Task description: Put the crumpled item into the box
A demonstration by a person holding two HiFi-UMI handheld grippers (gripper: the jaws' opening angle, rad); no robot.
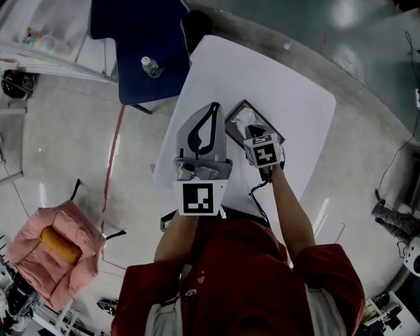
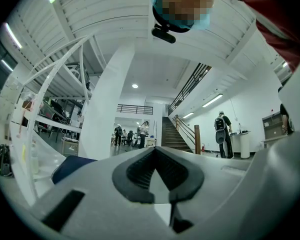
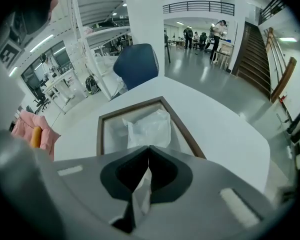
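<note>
The white crumpled item [image 1: 243, 119] [image 3: 148, 126] hangs into the shallow dark-framed box [image 1: 269, 122] [image 3: 99, 130] on the white table [image 1: 287, 82]. My right gripper [image 1: 249, 131] [image 3: 149, 149] hovers over the box's near side, shut on a fold of the crumpled item, which runs back between its jaws. My left gripper [image 1: 213, 108] [image 2: 154, 149] is raised above the table to the left of the box, pointing out into the hall, shut with nothing in it.
A blue chair [image 1: 140, 40] [image 3: 137, 64] with a small bottle [image 1: 150, 66] on its seat stands at the table's far left corner. A pink cushioned seat [image 1: 56, 247] sits on the floor to the left. Cables and equipment lie at the right.
</note>
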